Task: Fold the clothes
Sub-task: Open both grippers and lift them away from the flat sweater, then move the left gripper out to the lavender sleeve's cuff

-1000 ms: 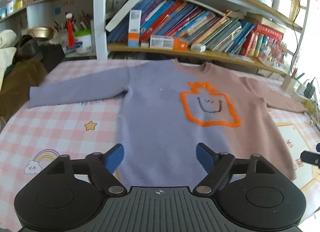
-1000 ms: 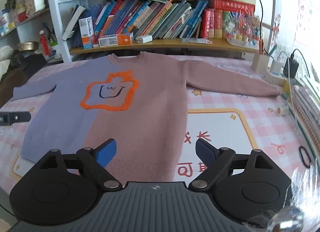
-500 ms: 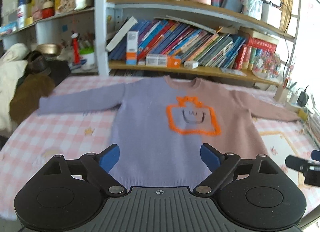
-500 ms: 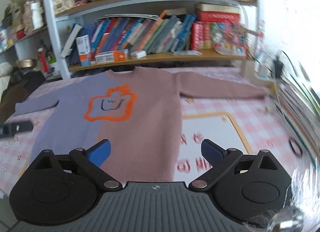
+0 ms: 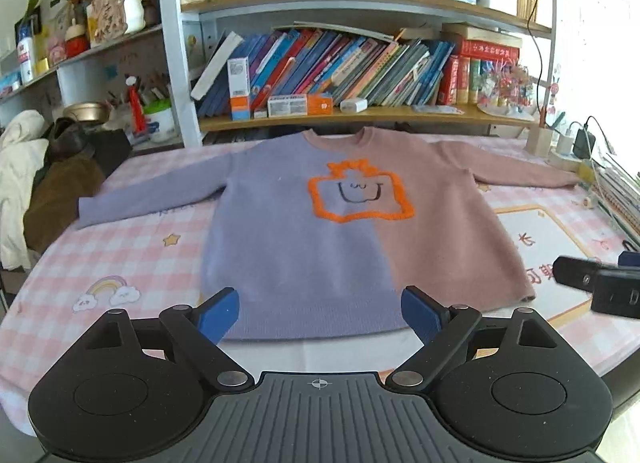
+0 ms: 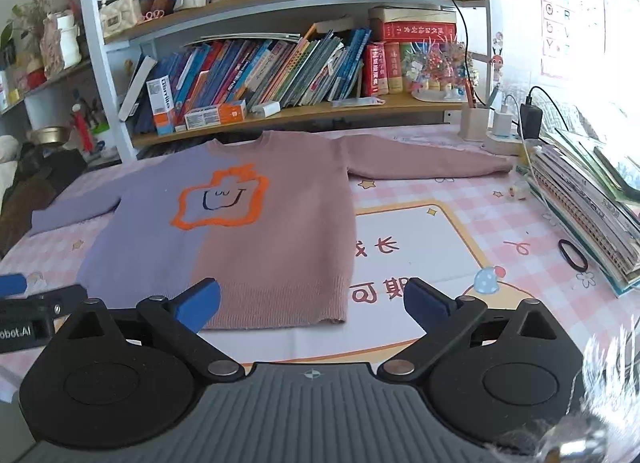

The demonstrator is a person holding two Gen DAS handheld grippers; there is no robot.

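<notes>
Both grippers have backed away from the sweater [image 5: 304, 231] since a second ago: then their blue tips overlapped its lower body in both wrist views, now the hem sits just beyond the tips and a strip of bare tabletop [image 5: 120, 251] shows below it. More of the bookshelf [image 5: 360, 75] is also in frame, consistent with pulling back toward the near edge.

Left gripper [image 5: 320, 313]: jaws wide apart, nothing between them, aimed at the lilac half of the hem. Right gripper [image 6: 312, 303]: jaws wide apart, nothing between them, aimed at the pink half's hem corner. The right gripper's tip also shows at the right margin of the left wrist view, so the two tools sit side by side along the near edge.

Sweater lies face up and flat on the checked cloth, collar toward the far edge under the shelf, hem toward the near edge. Lilac sleeve [image 5: 152, 195] stretched toward the left edge, pink sleeve [image 6: 424, 163] toward the right edge, its cuff near the power strip [image 6: 504, 143].

Reading: garment spread fully, presumably so each sleeve can be folded inward by the hand on its own side. No fold made yet. Jaws held apart likely in readiness to pinch fabric. Hair tie [image 6: 572, 255] and book stack [image 6: 588, 215] by the right edge are clear of the garment.
</notes>
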